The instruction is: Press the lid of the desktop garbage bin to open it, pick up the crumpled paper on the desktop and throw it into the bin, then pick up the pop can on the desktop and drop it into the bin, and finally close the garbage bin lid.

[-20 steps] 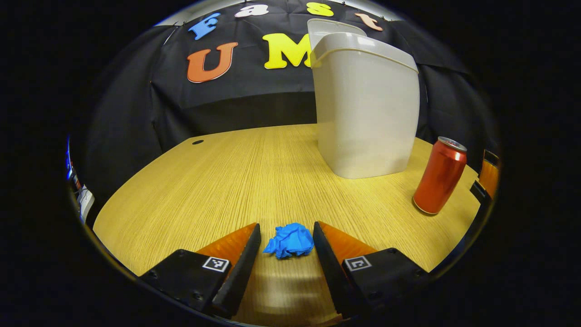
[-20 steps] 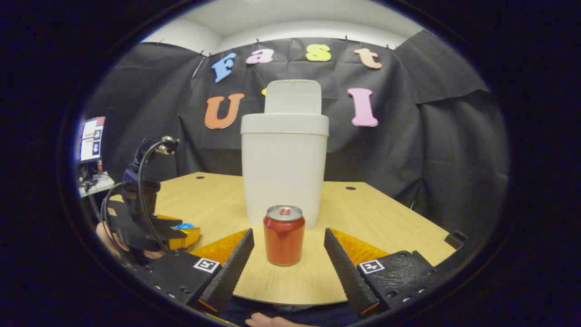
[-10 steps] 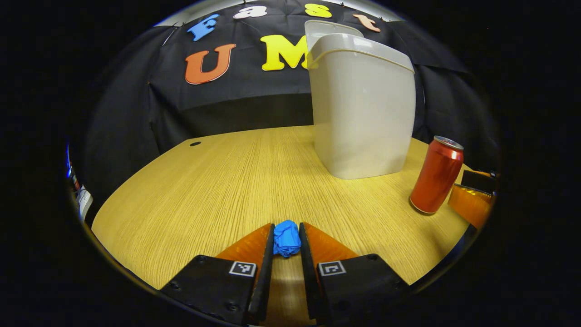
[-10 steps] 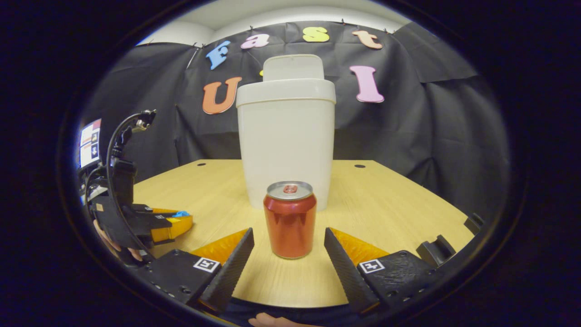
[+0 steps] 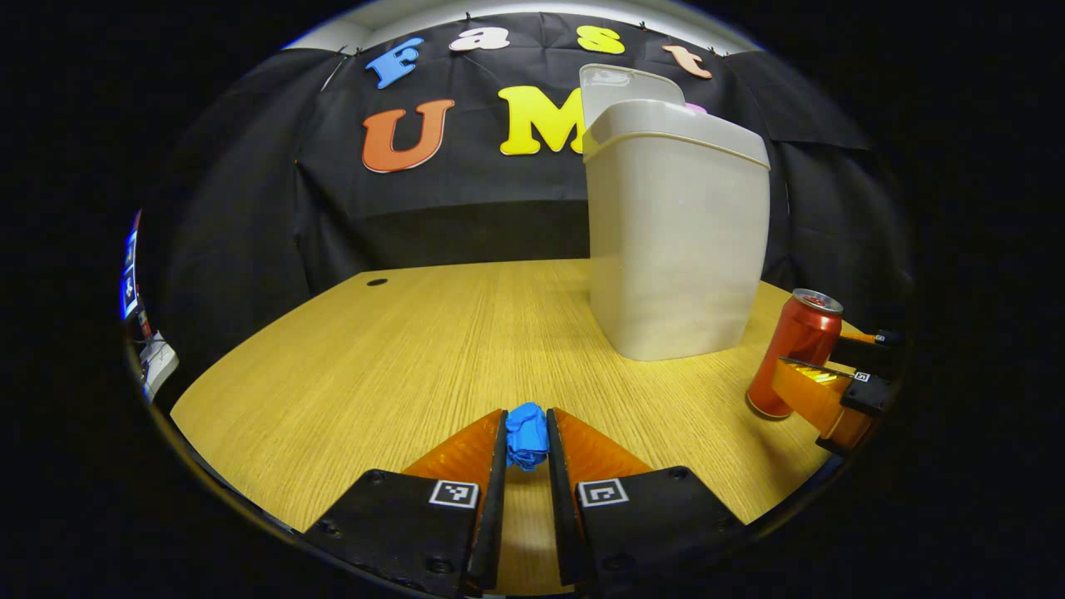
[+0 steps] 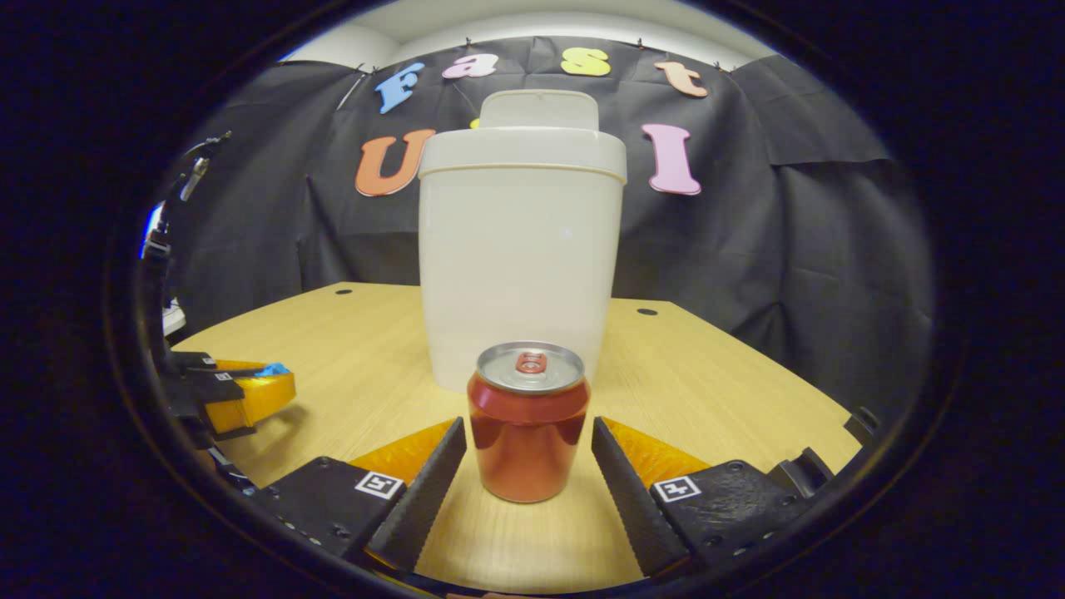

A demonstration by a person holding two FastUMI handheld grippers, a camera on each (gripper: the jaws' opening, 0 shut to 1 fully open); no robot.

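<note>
1. At bottom centre of the left gripper view, the left hand-held gripper (image 5: 526, 445) is clenched on the paper (image 5: 526, 434), low over the tabletop (image 5: 399, 349).
2. Best practice, by this judgement: hold the squeeze firm, lift straight up, clear the rim, then release over the opening.
3. At bottom centre of the right gripper view, the right hand-held gripper (image 6: 528, 453) stands released, fingers either side of the can (image 6: 527, 423), not touching it.
4. The bin (image 6: 520, 249) fills centre frame, lid (image 6: 539, 108) raised behind the rim; its contents cannot be seen.
</note>
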